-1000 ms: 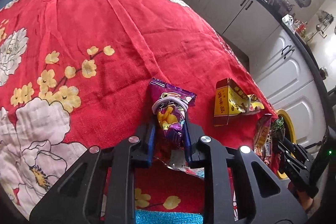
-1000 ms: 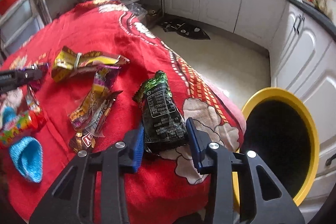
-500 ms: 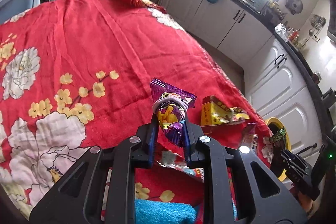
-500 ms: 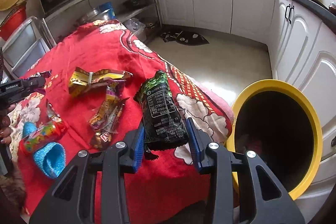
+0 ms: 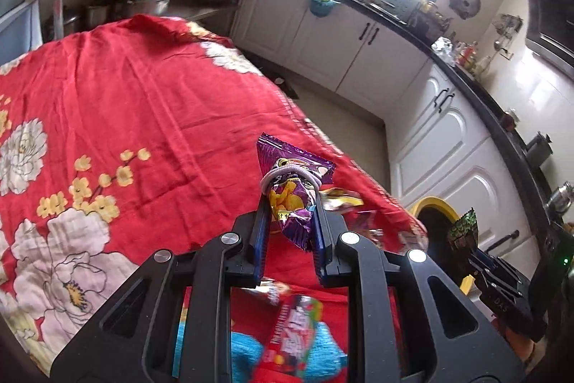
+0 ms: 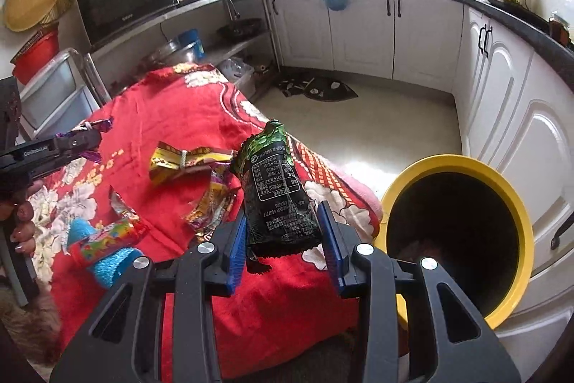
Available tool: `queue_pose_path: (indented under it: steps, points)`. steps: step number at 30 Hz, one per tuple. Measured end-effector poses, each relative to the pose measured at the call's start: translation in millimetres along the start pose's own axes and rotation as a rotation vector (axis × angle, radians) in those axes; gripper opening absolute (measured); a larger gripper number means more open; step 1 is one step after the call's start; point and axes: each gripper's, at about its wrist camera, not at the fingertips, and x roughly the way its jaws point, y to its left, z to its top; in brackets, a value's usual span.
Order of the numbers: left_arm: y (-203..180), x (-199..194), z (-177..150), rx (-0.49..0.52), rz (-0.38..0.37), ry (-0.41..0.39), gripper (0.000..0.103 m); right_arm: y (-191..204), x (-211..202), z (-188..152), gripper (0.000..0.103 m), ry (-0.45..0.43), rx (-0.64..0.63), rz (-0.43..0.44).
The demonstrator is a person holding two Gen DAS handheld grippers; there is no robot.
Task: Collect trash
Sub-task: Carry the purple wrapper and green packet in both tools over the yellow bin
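L gripper (image 5: 290, 221), black plastic w/ blue ribbed pads, is pinched narrow on a crinkly purple foil snack packet (image 5: 290, 192); packet stands upright between the pads, a pale elastic band cinched round its neck, clear above the red floral cotton tablecloth (image 5: 143, 117); cloth is soft, creased, printed w/ big white blooms and small yellow blossoms.

R gripper (image 6: 285, 236), same build, is closed partway on a glossy black-and-green plastic wrapper (image 6: 276, 189); wrapper is oblong, fairly flat, white print on its face, sawtooth top edge, pads pressing both its long sides; it sits off the cloth, tilted toward 11 o'clock.

Round yellow-rimmed plastic bin (image 6: 462, 232) w/ dark inside stands on the pale floor at 3 o'clock of the R gripper, just beside the table edge; something pale lies in its bottom, too dim to tell.

On the cloth at 10 o'clock of the R gripper: a crumpled yellow-red wrapper (image 6: 183, 162) tied w/ a band; at 9 o'clock, touching or just under the black wrapper's side, a shiny yellow-purple foil wrapper (image 6: 211, 203); farther toward 8–9 o'clock a red multicolour printed tube-like packet (image 6: 107, 237) lying over a fuzzy turquoise knit piece (image 6: 111, 261).

A person's hand (image 6: 21, 218) grips the L handle at far 9 o'clock.
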Motion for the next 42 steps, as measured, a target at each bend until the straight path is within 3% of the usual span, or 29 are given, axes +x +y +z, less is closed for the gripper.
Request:
queue_pose_path:
  steps: [42]
  points:
    - [-126.1, 0.0, -8.9, 0.239, -0.176, -0.017, 0.015, -39.1, -97.2, -7.3, 0.035, -0.163, 0.077, -0.107]
